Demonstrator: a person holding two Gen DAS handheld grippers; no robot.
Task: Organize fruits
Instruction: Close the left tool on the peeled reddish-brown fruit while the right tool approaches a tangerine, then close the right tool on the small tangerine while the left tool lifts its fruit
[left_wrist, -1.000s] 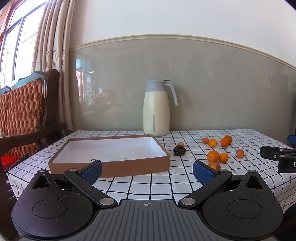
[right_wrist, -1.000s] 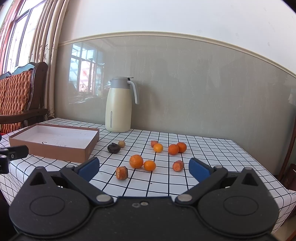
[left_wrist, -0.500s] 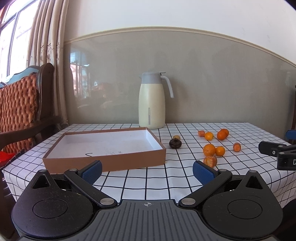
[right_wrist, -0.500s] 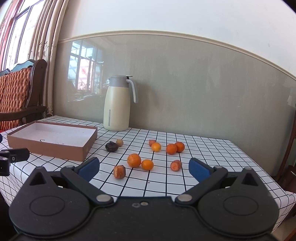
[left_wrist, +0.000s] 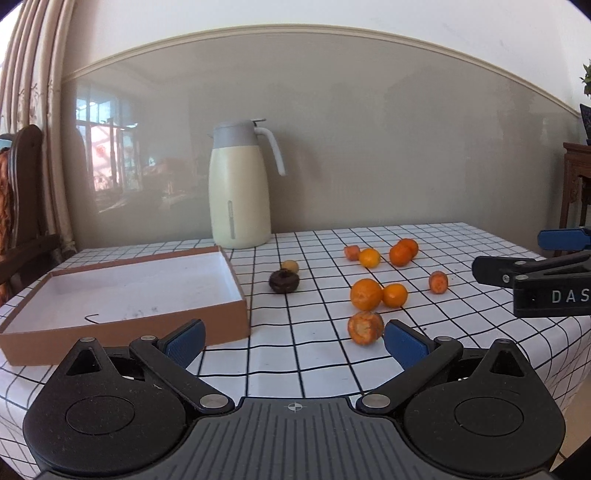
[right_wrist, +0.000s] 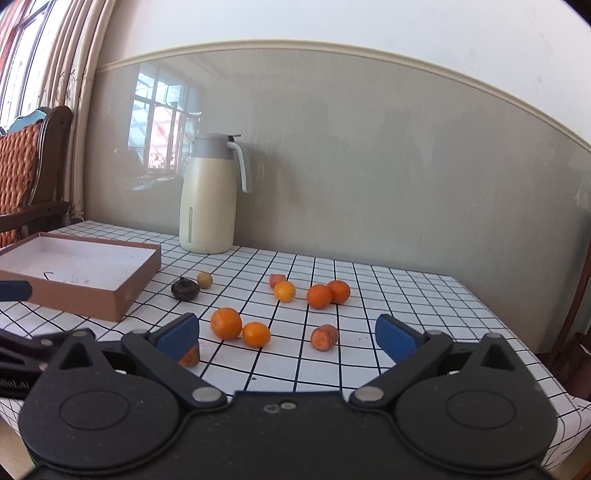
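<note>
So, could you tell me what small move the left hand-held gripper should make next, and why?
Probably ease the left hand-held gripper forward and slightly right, to straddle the cut orange piece. It is open and holds nothing, that piece lies nearest, just beside its right finger, and the box has no fruit in it yet.

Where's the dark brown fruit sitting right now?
In the left wrist view the dark brown fruit sits on the checked tablecloth just right of the cardboard box, with a small yellowish fruit right behind it.
</note>
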